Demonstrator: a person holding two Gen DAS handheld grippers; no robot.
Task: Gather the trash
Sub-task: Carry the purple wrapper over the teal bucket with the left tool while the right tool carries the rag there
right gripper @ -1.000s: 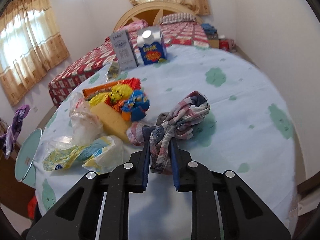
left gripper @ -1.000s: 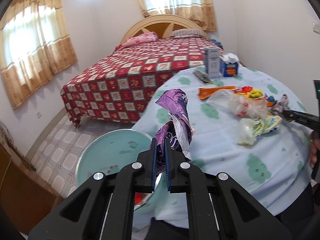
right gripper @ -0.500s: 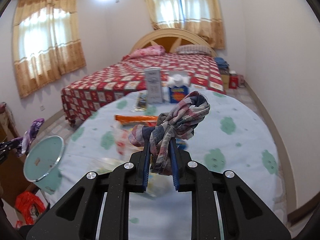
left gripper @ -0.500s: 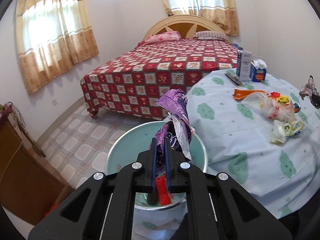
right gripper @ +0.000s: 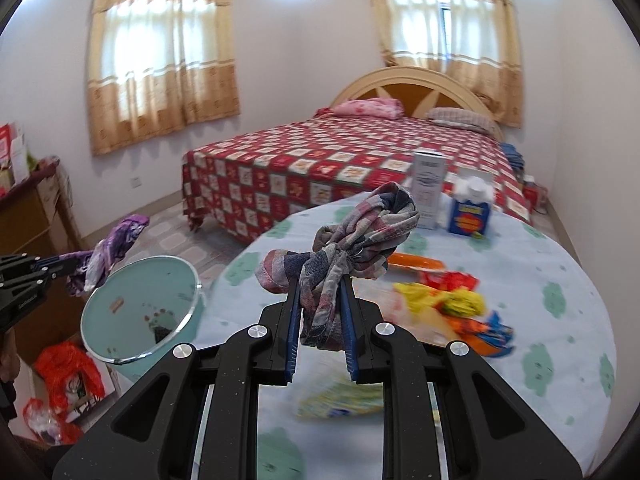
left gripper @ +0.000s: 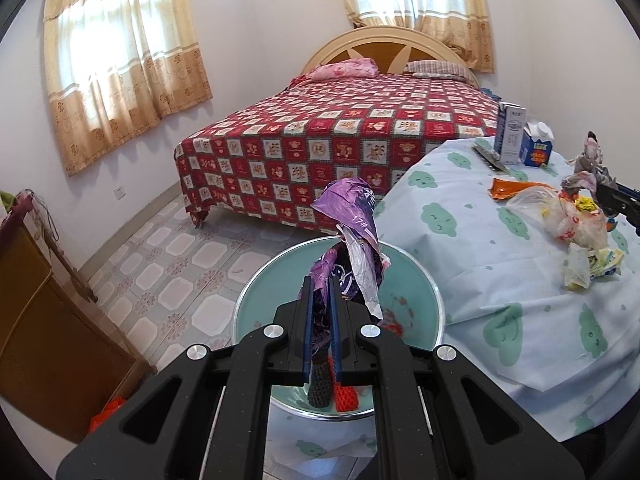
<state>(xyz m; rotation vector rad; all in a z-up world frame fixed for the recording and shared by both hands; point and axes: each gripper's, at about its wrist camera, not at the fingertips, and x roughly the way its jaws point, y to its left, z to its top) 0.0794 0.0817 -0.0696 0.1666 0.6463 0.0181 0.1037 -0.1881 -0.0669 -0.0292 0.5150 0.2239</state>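
Note:
My left gripper (left gripper: pixel 320 292) is shut on a crumpled purple wrapper (left gripper: pixel 352 216), which hangs right above the open teal bin (left gripper: pixel 416 276) on the floor beside the table. The right wrist view shows the same wrapper (right gripper: pixel 116 244) and the bin (right gripper: pixel 120 300) at the left. My right gripper (right gripper: pixel 320 292) is shut on a knotted plaid rag (right gripper: pixel 360 236), held in the air over the table. Plastic bags and wrappers (left gripper: pixel 572 220) lie on the blue tablecloth (left gripper: pixel 460 240); in the right wrist view these colourful wrappers (right gripper: pixel 452 304) are blurred.
Two cartons (left gripper: pixel 524 140) stand at the table's far edge. A bed with a red checked cover (left gripper: pixel 340 136) fills the back of the room. A wooden cabinet (left gripper: pixel 36 300) stands at the left, with red plastic bags (right gripper: pixel 68 372) on the floor by the bin.
My left gripper has carried the purple wrapper leftward off the table to a spot over the bin. My right gripper has lifted the plaid rag off the table and turned toward the bin side.

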